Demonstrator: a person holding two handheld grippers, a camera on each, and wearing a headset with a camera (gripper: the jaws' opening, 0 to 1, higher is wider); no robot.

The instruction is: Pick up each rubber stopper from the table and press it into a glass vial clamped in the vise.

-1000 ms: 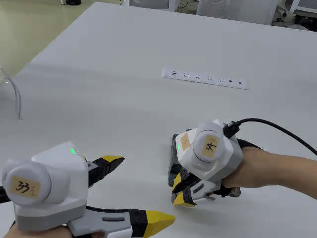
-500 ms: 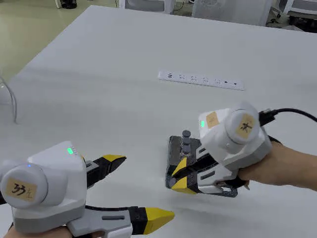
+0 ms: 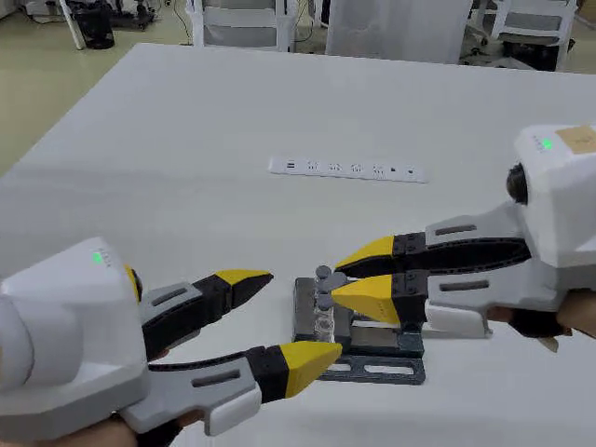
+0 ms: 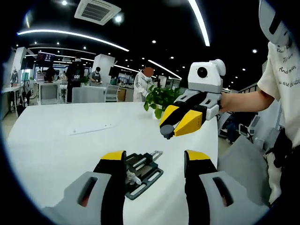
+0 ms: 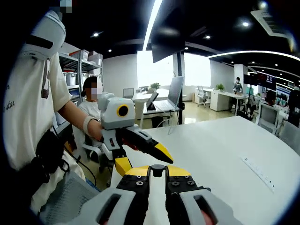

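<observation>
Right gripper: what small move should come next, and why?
Probably lower the right gripper toward the glass vial in the vise: its jaws are shut on a rubber stopper, held above the vise in the left gripper view, not yet seated.

Three cameras over one tabletop (image 3: 186, 140).
Head view looks forward and down from close above. The view on the left tool (image 4: 154, 157) faces the vise (image 4: 143, 168) and right tool (image 4: 176, 129); the opposite view faces back. Head and left views share the vise.
</observation>
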